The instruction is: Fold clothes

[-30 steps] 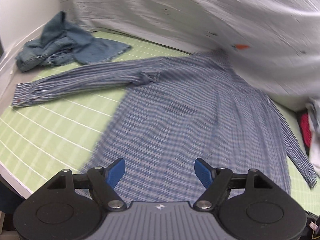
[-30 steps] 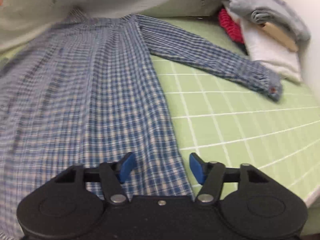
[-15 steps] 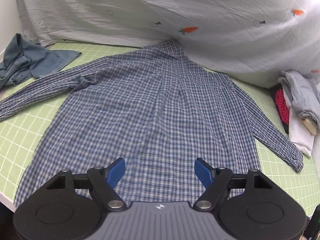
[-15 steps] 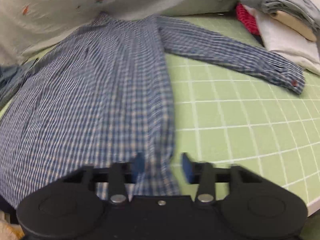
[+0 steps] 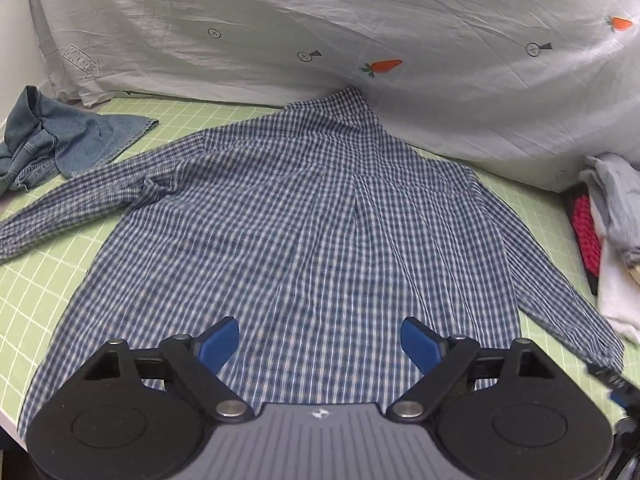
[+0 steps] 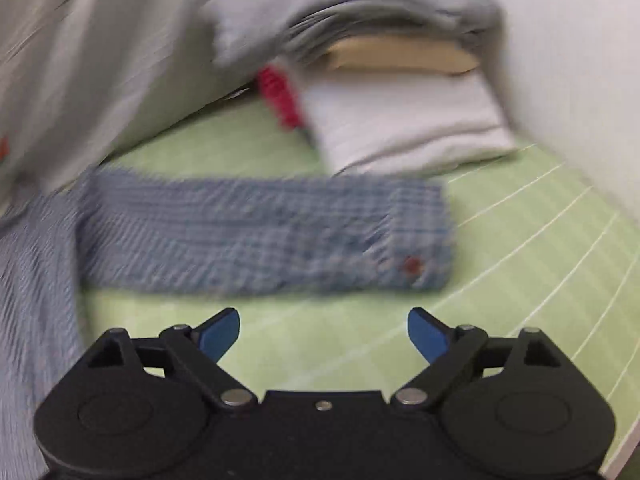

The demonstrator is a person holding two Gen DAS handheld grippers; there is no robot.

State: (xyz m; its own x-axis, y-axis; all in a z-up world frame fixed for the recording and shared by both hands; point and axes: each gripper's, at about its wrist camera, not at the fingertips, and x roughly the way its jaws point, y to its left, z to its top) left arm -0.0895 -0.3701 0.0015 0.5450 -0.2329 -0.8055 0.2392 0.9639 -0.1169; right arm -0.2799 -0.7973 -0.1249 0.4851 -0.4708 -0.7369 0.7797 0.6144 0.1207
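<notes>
The plaid shirt (image 5: 320,220) lies spread back-up on the green mat (image 5: 36,292). The left gripper (image 5: 320,338) hovers wide over its hem, empty. The right gripper (image 6: 323,334) has just opened wide — now beside the shirt's cuff (image 6: 416,236), away from the hem. Only its view shows the folded pile (image 6: 400,120) close.

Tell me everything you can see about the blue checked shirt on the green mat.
The blue checked shirt is a long-sleeved garment in blue-and-white check, seemingly thin woven cloth. It lies spread flat, back up, on the green gridded mat, collar toward the carrot-print sheet, hem nearest the camera. A pleat runs down the back. Both sleeves stretch outward; the right cuff carries a reddish button. Neither hand-held gripper touches it.
</notes>
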